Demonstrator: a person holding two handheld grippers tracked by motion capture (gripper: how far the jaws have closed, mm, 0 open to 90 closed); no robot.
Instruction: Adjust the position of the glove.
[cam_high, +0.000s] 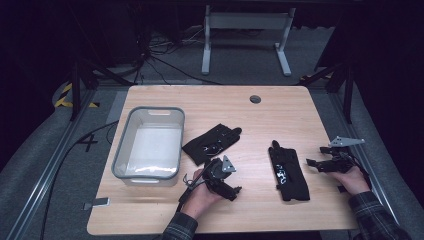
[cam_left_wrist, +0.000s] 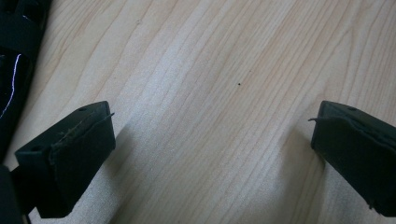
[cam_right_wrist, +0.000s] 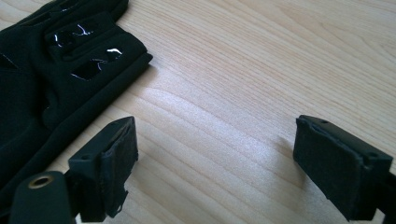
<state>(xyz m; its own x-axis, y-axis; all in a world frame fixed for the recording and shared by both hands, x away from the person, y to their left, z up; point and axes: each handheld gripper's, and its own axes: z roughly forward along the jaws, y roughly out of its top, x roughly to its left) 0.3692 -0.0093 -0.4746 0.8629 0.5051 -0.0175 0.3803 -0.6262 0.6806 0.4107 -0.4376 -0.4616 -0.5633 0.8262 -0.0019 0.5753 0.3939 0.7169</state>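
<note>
Both gloves (cam_high: 289, 172) (cam_high: 212, 143) are soft, light and limp; pinch at the cuff. Left gripper (cam_high: 231, 190) and right gripper (cam_high: 314, 163) stand wide open, empty.

A light wooden table (cam_high: 280, 107) with rounded corners filled the middle of the high view, its grain running left to right. A small round grommet (cam_high: 255, 99) sat near its upper edge, right of centre. At the left of the tabletop stood a grey bin (cam_high: 125, 145) with clear walls. Just right of the bin lay a black glove (cam_high: 212, 142), slanted toward the upper right. Well apart from it, at centre right, a second glove (cam_high: 288, 172) lay flat, running top to bottom in the frame, white marks on its back.
</note>
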